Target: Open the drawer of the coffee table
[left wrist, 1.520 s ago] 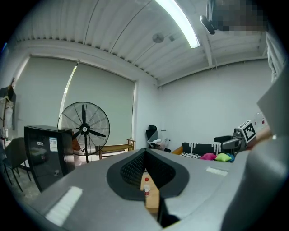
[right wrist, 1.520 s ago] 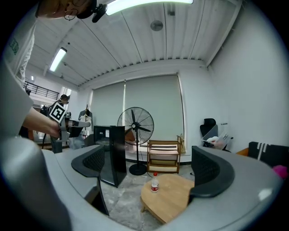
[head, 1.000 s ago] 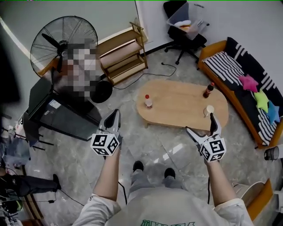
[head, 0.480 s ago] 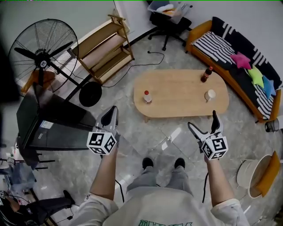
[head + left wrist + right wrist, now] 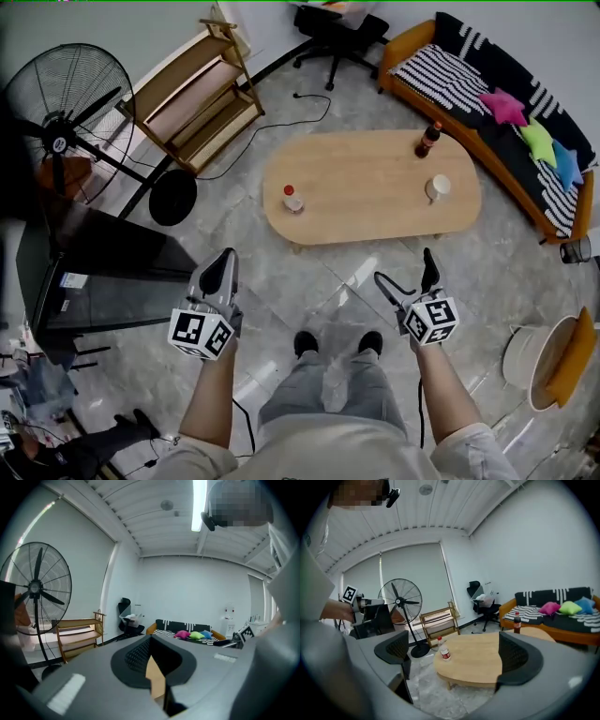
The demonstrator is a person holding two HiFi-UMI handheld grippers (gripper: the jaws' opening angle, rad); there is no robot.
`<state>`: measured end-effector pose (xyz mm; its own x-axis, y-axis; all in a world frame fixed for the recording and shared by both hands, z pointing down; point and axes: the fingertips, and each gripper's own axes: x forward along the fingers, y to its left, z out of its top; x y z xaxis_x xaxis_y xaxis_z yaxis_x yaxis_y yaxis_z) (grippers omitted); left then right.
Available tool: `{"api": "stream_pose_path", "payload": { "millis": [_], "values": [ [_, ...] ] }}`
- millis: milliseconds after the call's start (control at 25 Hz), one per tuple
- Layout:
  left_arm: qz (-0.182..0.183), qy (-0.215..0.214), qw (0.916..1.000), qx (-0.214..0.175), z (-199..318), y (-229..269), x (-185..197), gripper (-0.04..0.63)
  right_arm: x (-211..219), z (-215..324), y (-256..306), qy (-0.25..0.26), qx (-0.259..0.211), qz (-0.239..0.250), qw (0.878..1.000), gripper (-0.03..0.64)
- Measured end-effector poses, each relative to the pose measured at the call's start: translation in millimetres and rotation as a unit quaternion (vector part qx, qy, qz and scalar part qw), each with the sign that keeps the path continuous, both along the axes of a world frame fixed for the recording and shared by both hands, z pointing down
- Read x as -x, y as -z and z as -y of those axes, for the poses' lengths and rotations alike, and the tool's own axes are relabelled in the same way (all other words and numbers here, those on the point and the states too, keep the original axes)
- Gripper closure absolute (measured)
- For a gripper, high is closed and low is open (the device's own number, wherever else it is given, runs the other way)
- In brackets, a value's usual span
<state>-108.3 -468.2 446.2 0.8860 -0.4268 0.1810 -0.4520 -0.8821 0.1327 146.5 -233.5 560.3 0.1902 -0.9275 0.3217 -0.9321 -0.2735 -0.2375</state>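
The oval wooden coffee table (image 5: 370, 202) stands on the tiled floor ahead of me; its drawer does not show in any view. On its top are a small red-capped bottle (image 5: 292, 200), a dark bottle (image 5: 427, 141) and a white cup (image 5: 437, 188). My left gripper (image 5: 222, 267) is shut and empty, held left of the table's near edge. My right gripper (image 5: 403, 269) is open and empty, just short of that edge. In the right gripper view the table (image 5: 483, 660) lies between the open jaws of the right gripper (image 5: 454, 656). The left gripper (image 5: 152, 656) points over the room.
A standing fan (image 5: 56, 141), a wooden shelf rack (image 5: 192, 89) and a black cabinet (image 5: 94, 272) stand to the left. A striped sofa (image 5: 487, 94) with cushions runs behind the table, beside an office chair (image 5: 337, 28). A white bucket (image 5: 534, 361) sits at the right.
The head view has swung, so the table now sits lower and further left in frame. Both grippers have dropped back toward me, slightly off the table edge. Jaw states are unchanged.
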Motion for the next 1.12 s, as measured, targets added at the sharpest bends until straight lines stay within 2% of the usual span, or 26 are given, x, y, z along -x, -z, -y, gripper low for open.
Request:
{"api": "stream_pose_path", "payload": {
  "millis": [200,440,640,840,960,1120],
  "values": [
    [0.009,-0.011,0.9999,0.0,-25.9,-35.8,-2.6,0.597,4.7,1.1,-104.1,0.0,0.007,0.058,0.998,0.028],
    [0.014,-0.003,0.9999,0.0,-28.1,-114.5,-7.8,0.597,-0.1,26.0,-229.0,-0.005,0.005,0.112,0.994,0.028],
    [-0.003,0.009,0.9999,-0.009,-22.1,-187.4,-32.5,0.597,-16.3,44.6,-309.7,-0.009,-0.01,0.131,0.991,0.028],
    [-0.025,0.003,0.9993,-0.029,-26.0,-242.0,-53.1,0.597,-26.7,63.8,-388.7,-0.016,-0.027,0.159,0.987,0.028],
    [-0.023,0.0,0.999,-0.04,-29.2,-270.6,-55.3,0.597,-29.0,75.9,-432.8,-0.029,-0.055,0.209,0.976,0.028],
    [-0.012,0.003,0.9988,-0.047,-27.4,-299.4,-50.9,0.597,-27.8,97.7,-478.3,-0.034,-0.114,0.303,0.945,0.029]
  ]
}}
